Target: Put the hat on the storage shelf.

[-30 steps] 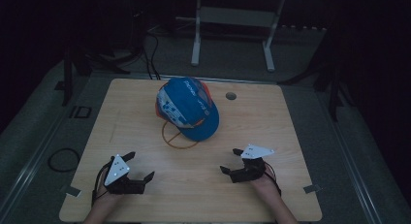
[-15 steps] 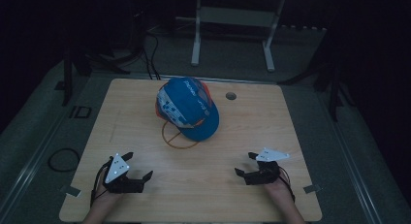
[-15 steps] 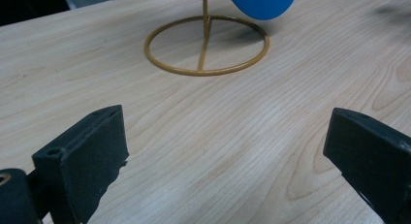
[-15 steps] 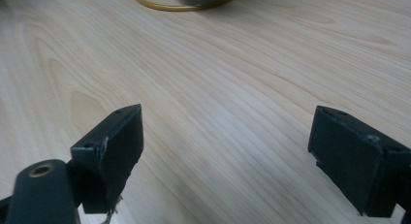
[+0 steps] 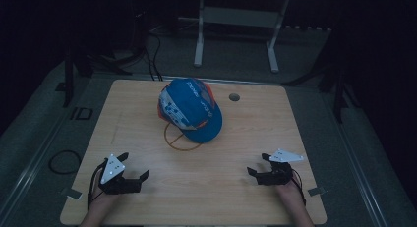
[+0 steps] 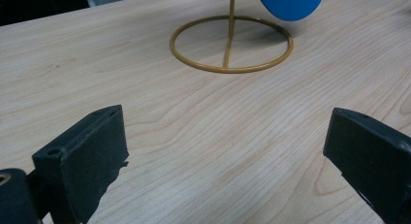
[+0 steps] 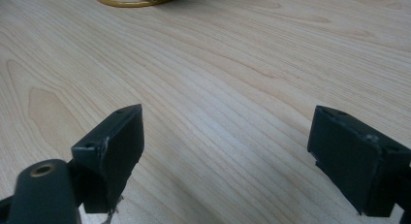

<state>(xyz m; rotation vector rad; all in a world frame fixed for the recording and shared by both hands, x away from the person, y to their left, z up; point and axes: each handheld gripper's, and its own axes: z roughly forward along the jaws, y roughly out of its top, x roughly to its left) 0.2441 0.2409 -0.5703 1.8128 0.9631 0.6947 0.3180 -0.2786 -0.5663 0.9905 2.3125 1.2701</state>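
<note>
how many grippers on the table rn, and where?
2. Left gripper at the near-left of the table, right gripper at the near-right. Both open and empty, short of the cap on its stand.

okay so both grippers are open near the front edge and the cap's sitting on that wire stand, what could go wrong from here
1. The blue cap sits on a thin wire stand with a ring base; a sideways nudge could probably tip it or slide the cap off.
2. Only the stand's ring shows to the right gripper, so its approach may be misjudged.
3. The left gripper points at the ring and could catch it instead of the cap.
</note>
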